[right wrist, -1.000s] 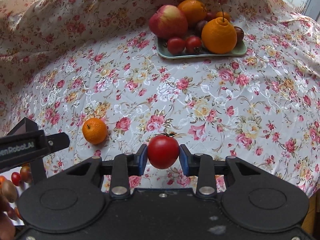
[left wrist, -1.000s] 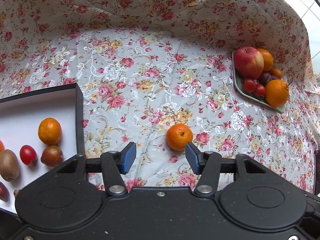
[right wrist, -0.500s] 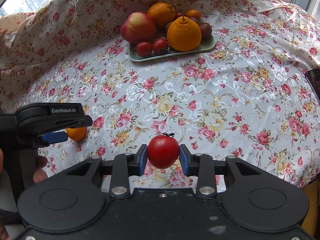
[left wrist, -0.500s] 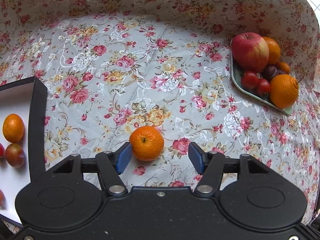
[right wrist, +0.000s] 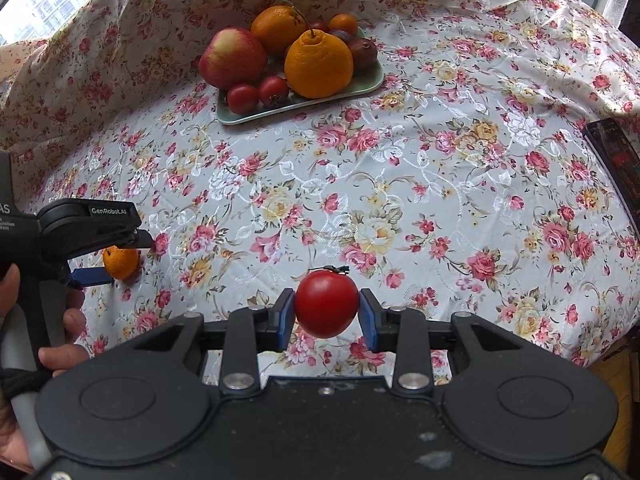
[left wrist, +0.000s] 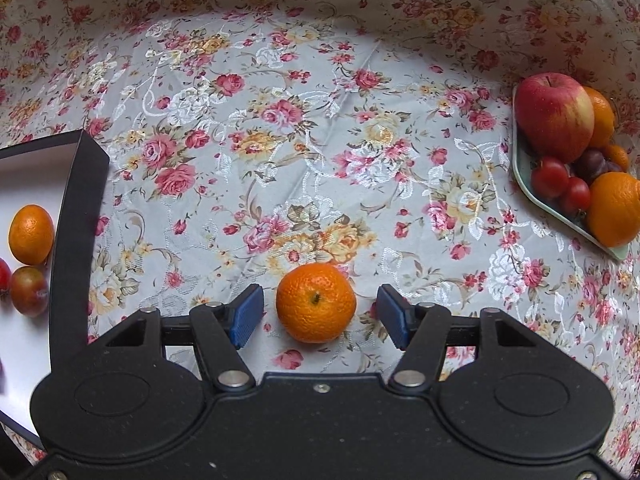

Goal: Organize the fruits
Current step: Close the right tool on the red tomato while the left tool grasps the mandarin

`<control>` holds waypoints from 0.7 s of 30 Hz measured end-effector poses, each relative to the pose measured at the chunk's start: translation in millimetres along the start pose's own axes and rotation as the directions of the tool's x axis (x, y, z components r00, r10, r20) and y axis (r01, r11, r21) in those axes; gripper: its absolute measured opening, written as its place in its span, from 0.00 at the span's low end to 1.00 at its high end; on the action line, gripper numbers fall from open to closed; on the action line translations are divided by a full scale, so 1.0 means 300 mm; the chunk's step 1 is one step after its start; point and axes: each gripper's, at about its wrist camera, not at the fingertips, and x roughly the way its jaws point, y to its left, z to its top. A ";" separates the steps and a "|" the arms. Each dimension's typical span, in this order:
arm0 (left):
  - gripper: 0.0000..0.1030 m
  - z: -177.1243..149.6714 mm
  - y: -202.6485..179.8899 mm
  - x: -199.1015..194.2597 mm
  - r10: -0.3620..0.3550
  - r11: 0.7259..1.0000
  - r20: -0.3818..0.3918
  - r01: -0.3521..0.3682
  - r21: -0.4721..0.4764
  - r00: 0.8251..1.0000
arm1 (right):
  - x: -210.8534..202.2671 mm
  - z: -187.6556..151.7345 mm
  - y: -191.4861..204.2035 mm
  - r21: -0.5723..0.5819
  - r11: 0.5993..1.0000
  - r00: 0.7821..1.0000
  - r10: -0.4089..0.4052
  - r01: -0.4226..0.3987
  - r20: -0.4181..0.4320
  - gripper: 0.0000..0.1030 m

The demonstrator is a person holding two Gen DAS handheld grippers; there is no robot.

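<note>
Orange against floral cloth: a mandarin (left wrist: 315, 302) sits on the tablecloth (left wrist: 304, 152) between the spread pads of the left gripper (left wrist: 320, 316), with clear gaps on both sides — jaws wide, nothing held. The right gripper (right wrist: 326, 312) is closed on a red tomato (right wrist: 326, 304), carried above the cloth, pads pressed to both flanks.

The white-floored box (left wrist: 70, 240) lies to the left and holds an orange fruit (left wrist: 31, 234) and a darker reddish one (left wrist: 29, 290). The green tray (right wrist: 304, 102), well apart at the far side, carries an apple (right wrist: 233, 57), oranges, small tomatoes and plums.

Risks, as judged:
- The mandarin is round and lies nearer the left pad; uneven closing could nudge it sideways and roll it clear.
- The cloth is wrinkled — low pads could snag it.
- Firm pressure may bruise or split the tomato.
- The two grippers work close together; a collision could jar the tomato loose.
</note>
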 end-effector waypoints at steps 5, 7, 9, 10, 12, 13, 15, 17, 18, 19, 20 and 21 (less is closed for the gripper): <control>0.46 -0.010 -0.016 -0.015 0.001 0.999 0.019 -0.002 0.044 1.000 | -0.008 0.007 -0.006 0.017 1.000 1.000 0.013 -0.013 0.000 0.35; 0.46 -0.013 -0.014 -0.025 -0.022 0.999 0.011 0.022 0.035 1.000 | -0.010 0.009 -0.005 0.022 1.000 1.000 0.018 -0.018 -0.002 0.35; 0.46 -0.013 -0.014 -0.041 -0.030 0.999 0.017 0.030 0.036 0.999 | -0.011 0.011 -0.003 0.028 0.999 1.000 0.020 -0.020 -0.004 0.35; 0.46 -0.012 -0.014 -0.049 -0.031 0.999 0.024 0.031 0.039 0.999 | -0.011 0.012 0.001 0.031 0.999 1.000 0.022 -0.022 -0.005 0.35; 0.46 -0.010 -0.007 -0.074 -0.032 0.998 0.039 0.030 0.050 0.999 | -0.010 0.014 0.010 0.037 0.999 1.000 0.026 -0.026 -0.009 0.35; 0.46 -0.009 -0.003 -0.084 -0.031 0.998 0.044 0.029 0.053 0.999 | -0.009 0.016 0.017 0.038 0.999 1.000 0.028 -0.027 -0.011 0.35; 0.46 -0.005 0.015 -0.106 -0.031 0.998 0.057 0.028 0.054 0.998 | -0.007 0.019 0.036 0.036 0.999 0.999 0.032 -0.031 -0.015 0.35; 0.46 0.003 0.042 -0.127 -0.039 0.998 0.066 0.036 0.044 0.997 | -0.004 0.021 0.062 0.028 0.999 0.999 0.037 -0.037 -0.017 0.35; 0.46 0.007 0.058 -0.136 -0.041 0.999 0.069 0.038 0.037 0.997 | -0.003 0.022 0.077 0.024 0.999 0.999 0.040 -0.040 -0.017 0.35; 0.46 0.011 0.075 -0.145 -0.040 0.999 0.072 0.038 0.030 0.997 | -0.002 0.023 0.098 0.015 0.999 0.999 0.044 -0.043 -0.018 0.35; 0.46 0.015 0.092 -0.154 -0.039 0.999 0.077 0.038 0.023 0.996 | -0.001 0.022 0.115 0.008 0.999 0.999 0.046 -0.046 -0.018 0.35; 0.46 0.019 0.111 -0.163 -0.039 0.999 0.082 0.038 0.015 0.996 | 0.001 0.022 0.136 0.000 0.999 0.999 0.050 -0.050 -0.018 0.35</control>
